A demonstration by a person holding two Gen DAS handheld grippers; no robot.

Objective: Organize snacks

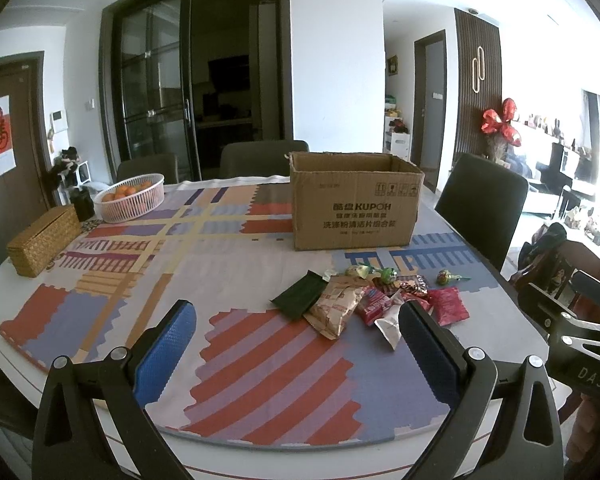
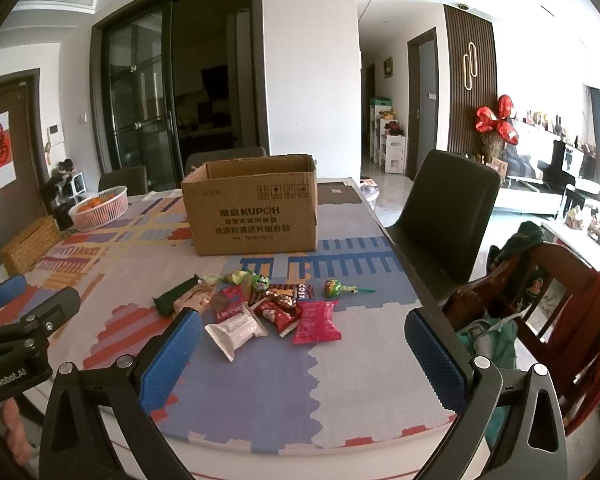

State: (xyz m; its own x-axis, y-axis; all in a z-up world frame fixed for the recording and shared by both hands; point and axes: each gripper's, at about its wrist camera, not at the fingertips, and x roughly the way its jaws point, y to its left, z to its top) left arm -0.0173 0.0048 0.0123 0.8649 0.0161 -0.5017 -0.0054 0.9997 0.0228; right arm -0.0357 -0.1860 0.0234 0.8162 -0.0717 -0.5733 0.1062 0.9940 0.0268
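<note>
Although nothing had yet been picked up, the snacks lay ready in a loose heap on the patterned surface (image 2: 360,360), just in front of the open cardboard box (image 2: 252,208) marked KUPOH. In the heap were a white packet (image 2: 236,330) nearest the cameras, a pink packet (image 2: 316,320) beside it, several red wrappers (image 2: 278,306) partly overlapping, a dark green packet (image 2: 176,294) and a tan paper bag (image 1: 336,306) at the left side, and a lollipop (image 2: 334,287) lying a little apart to the right.

The right claw (image 2: 304,356) hovered above the near edge of the surface with its blue pads spread wide and empty, the white packet showing between them. The left claw (image 1: 296,340) was likewise wide and empty, aimed toward the tan bag.

By my judgement the task stood at its very start: the approach to a first item. The next move called for lowering one claw over a single packet, probably the white one, closing on its thin crinkly body without dragging its neighbours, then lifting it clear over the box's front wall.

Farther off stood a basket of oranges (image 1: 130,198) and a woven box (image 1: 44,240).
</note>
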